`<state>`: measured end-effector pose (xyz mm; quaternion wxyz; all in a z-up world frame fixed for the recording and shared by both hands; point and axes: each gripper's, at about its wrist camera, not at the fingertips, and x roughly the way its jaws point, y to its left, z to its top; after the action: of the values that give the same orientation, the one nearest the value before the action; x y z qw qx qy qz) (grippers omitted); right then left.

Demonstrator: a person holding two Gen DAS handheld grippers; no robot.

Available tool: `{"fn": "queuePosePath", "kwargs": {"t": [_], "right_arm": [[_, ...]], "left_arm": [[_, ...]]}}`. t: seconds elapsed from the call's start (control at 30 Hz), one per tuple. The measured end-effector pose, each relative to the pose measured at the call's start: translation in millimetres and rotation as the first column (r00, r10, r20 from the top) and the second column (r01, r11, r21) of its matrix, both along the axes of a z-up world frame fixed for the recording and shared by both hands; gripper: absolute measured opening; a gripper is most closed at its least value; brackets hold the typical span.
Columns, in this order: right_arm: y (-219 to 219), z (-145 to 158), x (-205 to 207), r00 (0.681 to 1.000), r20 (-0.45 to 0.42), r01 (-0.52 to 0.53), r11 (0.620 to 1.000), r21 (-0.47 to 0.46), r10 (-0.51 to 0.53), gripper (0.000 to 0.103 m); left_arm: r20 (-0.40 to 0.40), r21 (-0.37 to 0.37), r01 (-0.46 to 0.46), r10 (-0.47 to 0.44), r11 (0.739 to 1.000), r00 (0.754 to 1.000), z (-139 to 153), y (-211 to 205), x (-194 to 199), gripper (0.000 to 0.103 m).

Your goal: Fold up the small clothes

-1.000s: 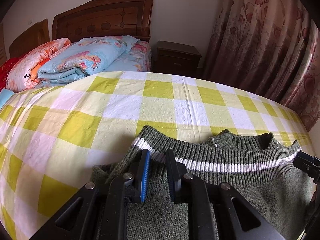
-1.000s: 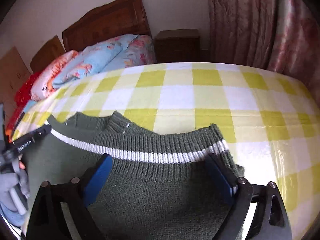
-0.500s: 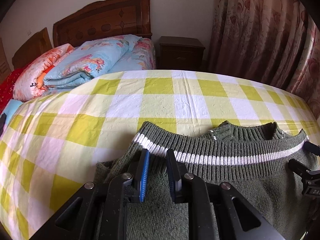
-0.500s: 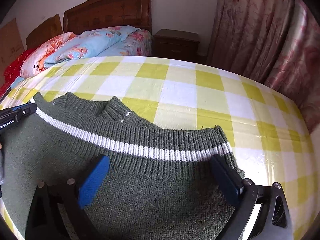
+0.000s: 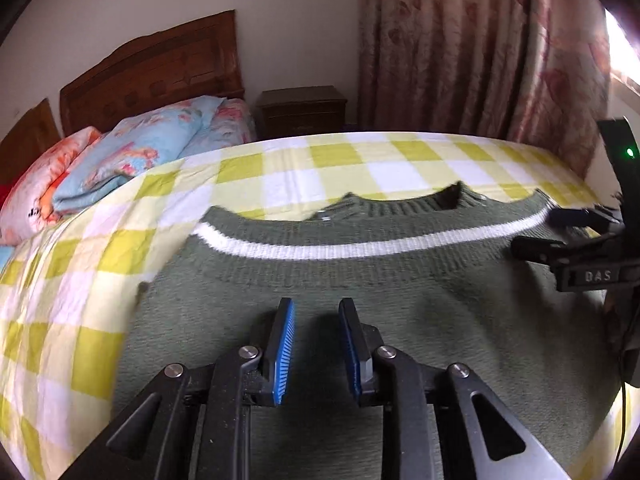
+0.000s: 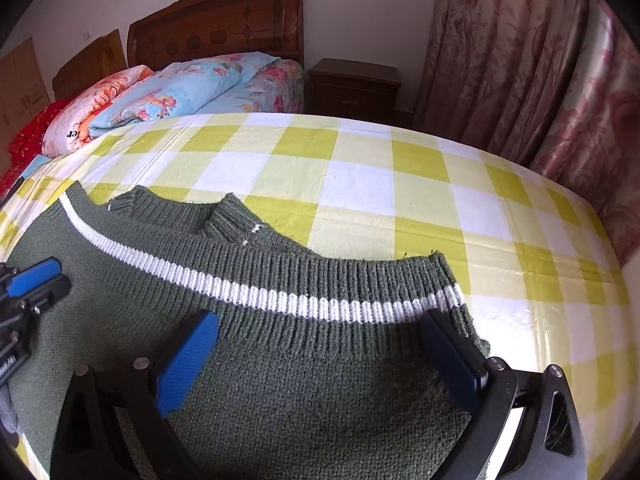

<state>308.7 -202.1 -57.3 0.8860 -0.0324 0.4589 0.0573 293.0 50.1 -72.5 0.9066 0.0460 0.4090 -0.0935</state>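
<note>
A dark green knit sweater (image 5: 400, 300) lies folded on the bed, its ribbed hem with a white stripe (image 6: 280, 300) laid over the collar (image 6: 224, 216). My left gripper (image 5: 318, 340) hovers over the sweater's left half, behind the hem. Its jaws are opening, with only the flat knit showing beneath the gap and nothing pinched. My right gripper (image 6: 320, 352) stands wide open over the sweater's right half, its pads just short of the stripe. Each gripper shows in the other's view: the right gripper (image 5: 548, 232) at the hem's right end, the left gripper (image 6: 32, 284) at the left edge.
The yellow and white checked bedspread (image 6: 360, 184) stretches beyond the sweater. Folded floral quilts (image 6: 180, 88) lie at the far left before a wooden headboard (image 6: 216, 20). A dark nightstand (image 6: 352, 84) and pink curtains (image 6: 540, 80) stand behind the bed.
My left gripper has drawn back from the striped hem's left corner to over the sweater's body, and its jaws have spread. The right gripper stays wide open in about the same place.
</note>
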Motion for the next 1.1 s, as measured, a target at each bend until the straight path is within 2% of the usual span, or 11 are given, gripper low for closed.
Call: {"fn": "queuePosePath", "kwargs": {"t": [0.07, 0.13, 0.2, 0.33, 0.5, 0.6, 0.73, 0.8, 0.83, 0.93, 1.1], "right_arm": [[0, 0, 0, 1.0, 0.0, 0.0, 1.0, 0.0, 0.0, 0.103], [0, 0, 0, 1.0, 0.0, -0.001, 1.0, 0.003, 0.001, 0.103], [0, 0, 0, 1.0, 0.001, -0.001, 1.0, 0.002, 0.001, 0.103], [1, 1, -1, 1.0, 0.001, -0.001, 1.0, -0.007, 0.001, 0.103], [11, 16, -17, 0.998, 0.051, 0.03, 0.999, -0.029, -0.029, 0.103], [39, 31, -38, 0.994, 0.103, -0.05, 0.998, 0.049, 0.045, 0.103], [101, 20, -54, 0.978, 0.059, -0.2, 0.979, -0.03, 0.201, 0.103], [116, 9, -62, 0.972, 0.064, -0.22, 0.972, -0.087, 0.226, 0.103], [113, 8, -64, 0.974, 0.081, -0.204, 0.976, -0.079, 0.21, 0.103], [91, 6, -62, 0.986, 0.034, -0.161, 0.987, 0.006, 0.161, 0.103], [35, 7, -75, 0.997, 0.041, -0.065, 0.998, 0.021, 0.065, 0.103]], "left_arm": [[-0.02, -0.077, -0.059, 0.057, 0.995, 0.998, -2, 29, 3, 0.024], [-0.025, -0.181, -0.067, 0.063, 0.981, 0.998, -5, 49, 2, 0.023], [-0.01, -0.213, -0.067, 0.066, 0.975, 0.998, -8, 53, 0, 0.022], [0.01, -0.132, -0.072, 0.074, 0.989, 0.997, -7, 41, -2, 0.022], [0.021, -0.105, -0.076, 0.079, 0.992, 0.997, -6, 39, -3, 0.022], [0.03, -0.086, -0.08, 0.083, 0.993, 0.996, -6, 37, -5, 0.022], [0.035, -0.08, -0.085, 0.088, 0.993, 0.995, -6, 37, -6, 0.022], [0.034, -0.085, -0.086, 0.089, 0.993, 0.995, -6, 38, -6, 0.022], [0.033, -0.088, -0.086, 0.089, 0.992, 0.995, -6, 38, -7, 0.022], [0.033, -0.087, -0.086, 0.089, 0.992, 0.995, -7, 38, -6, 0.022], [0.032, -0.099, -0.087, 0.091, 0.991, 0.995, -7, 39, -6, 0.022]]}}
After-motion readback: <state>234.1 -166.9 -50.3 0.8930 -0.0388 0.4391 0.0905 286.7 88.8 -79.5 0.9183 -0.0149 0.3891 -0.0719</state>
